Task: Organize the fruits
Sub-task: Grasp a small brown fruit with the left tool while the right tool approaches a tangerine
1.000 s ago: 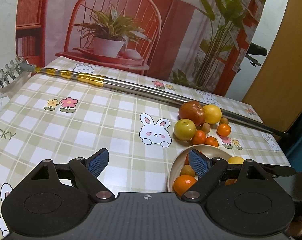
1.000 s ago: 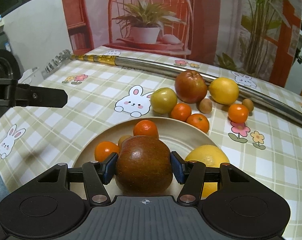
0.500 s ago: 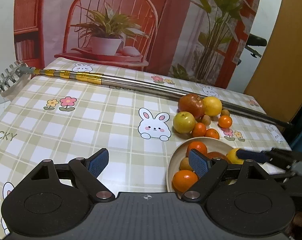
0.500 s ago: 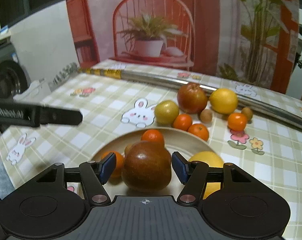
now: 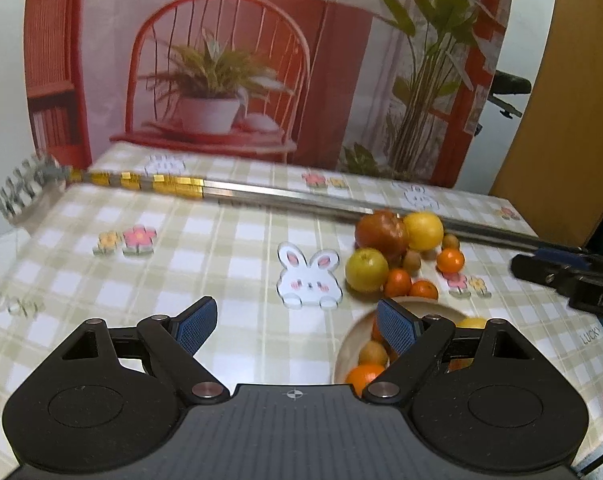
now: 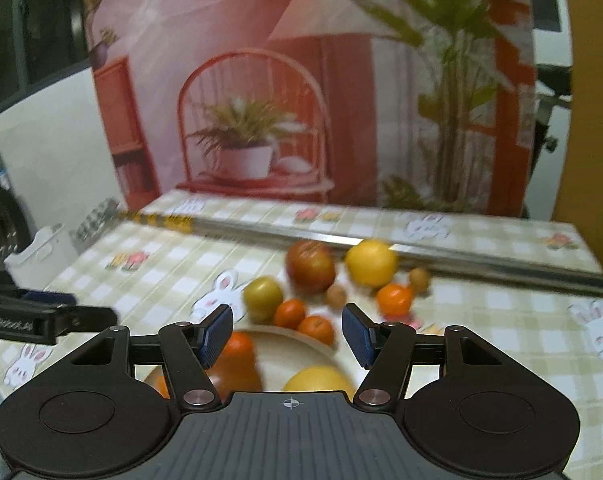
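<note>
A beige plate point(image 6: 285, 348) holds a dark red apple point(image 6: 237, 376), a mandarin point(image 6: 239, 346) and a yellow citrus point(image 6: 317, 378). My right gripper point(image 6: 287, 334) hovers above the plate, open, with nothing between its pads. Beyond the plate, a red apple point(image 6: 311, 266), a yellow citrus point(image 6: 371, 262), a green apple point(image 6: 263, 296) and several mandarins point(image 6: 289, 312) lie on the checked cloth. My left gripper point(image 5: 297, 320) stands open and empty over the cloth, just left of the plate point(image 5: 341, 354). The loose red apple point(image 5: 381, 232) and green apple point(image 5: 366, 269) lie ahead of it to the right.
A long metal pole point(image 5: 281, 194) with a rake-like head point(image 5: 25, 188) lies across the table behind the fruit. Small brown fruits point(image 6: 335, 294) sit among the loose ones. The right gripper's finger point(image 5: 561, 276) reaches in at the right edge. A printed backdrop stands behind the table.
My right gripper let go of the dark red apple, left it in the plate, and rose and drew back. The left gripper stayed about where it was.
</note>
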Tool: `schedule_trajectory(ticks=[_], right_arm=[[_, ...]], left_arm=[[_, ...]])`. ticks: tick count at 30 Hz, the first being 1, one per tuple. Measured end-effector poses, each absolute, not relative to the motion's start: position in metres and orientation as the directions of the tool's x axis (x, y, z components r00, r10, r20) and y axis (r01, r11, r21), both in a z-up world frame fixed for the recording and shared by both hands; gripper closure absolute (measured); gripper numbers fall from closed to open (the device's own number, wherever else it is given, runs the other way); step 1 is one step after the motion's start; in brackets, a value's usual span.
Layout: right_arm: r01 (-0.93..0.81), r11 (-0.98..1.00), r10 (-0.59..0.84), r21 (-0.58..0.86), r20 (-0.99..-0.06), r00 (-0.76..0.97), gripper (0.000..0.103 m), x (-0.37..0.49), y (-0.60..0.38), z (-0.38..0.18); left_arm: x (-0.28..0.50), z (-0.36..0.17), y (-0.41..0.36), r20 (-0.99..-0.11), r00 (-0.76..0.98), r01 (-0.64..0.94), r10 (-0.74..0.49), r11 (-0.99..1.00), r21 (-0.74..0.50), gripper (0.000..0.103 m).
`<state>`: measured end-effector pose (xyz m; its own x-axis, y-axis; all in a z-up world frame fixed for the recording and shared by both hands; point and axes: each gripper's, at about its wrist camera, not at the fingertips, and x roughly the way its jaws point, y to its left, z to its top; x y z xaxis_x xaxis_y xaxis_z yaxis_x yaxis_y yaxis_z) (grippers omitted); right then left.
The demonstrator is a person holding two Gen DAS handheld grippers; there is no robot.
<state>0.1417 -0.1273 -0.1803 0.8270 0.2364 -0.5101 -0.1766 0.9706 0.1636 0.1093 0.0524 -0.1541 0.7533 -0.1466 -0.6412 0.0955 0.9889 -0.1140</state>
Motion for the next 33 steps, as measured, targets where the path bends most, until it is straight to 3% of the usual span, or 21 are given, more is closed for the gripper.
schedule_trajectory(ticks=[10, 12, 14, 19, 25, 33], right_arm=[[-0.094, 0.972, 0.183, 0.216, -0.444, 0.877, 0.045, 0.157, -0.187, -0.162], [-0.082, 0.975, 0.169, 0.208, -0.443, 0.88, 0.041, 0.16, -0.194, -0.163], [-0.075, 0.977, 0.159, 0.202, -0.442, 0.883, 0.036, 0.163, -0.199, -0.165], [-0.08, 0.98, 0.155, 0.18, -0.453, 0.878, 0.035, 0.173, -0.21, -0.174], [-0.078, 0.98, 0.155, 0.181, -0.467, 0.87, 0.034, 0.178, -0.221, -0.192], [-0.011, 0.96, 0.144, 0.28, -0.459, 0.877, 0.034, 0.183, -0.252, -0.221]], left_arm=[[0.14, -0.126, 0.041, -0.634, 0.756, 0.115, -0.164, 0.986, -0.117, 0.016], [0.148, -0.128, 0.035, -0.645, 0.74, 0.134, -0.189, 0.982, -0.134, 0.017], [0.159, -0.13, 0.024, -0.663, 0.72, 0.148, -0.203, 0.979, -0.14, 0.023], [0.189, -0.144, -0.014, -0.72, 0.651, 0.22, -0.241, 0.968, -0.125, 0.039], [0.236, -0.173, -0.063, -0.797, 0.52, 0.256, -0.306, 0.946, -0.196, 0.057], [0.292, -0.212, -0.093, -0.859, 0.412, 0.113, -0.304, 0.953, -0.283, 0.064]])
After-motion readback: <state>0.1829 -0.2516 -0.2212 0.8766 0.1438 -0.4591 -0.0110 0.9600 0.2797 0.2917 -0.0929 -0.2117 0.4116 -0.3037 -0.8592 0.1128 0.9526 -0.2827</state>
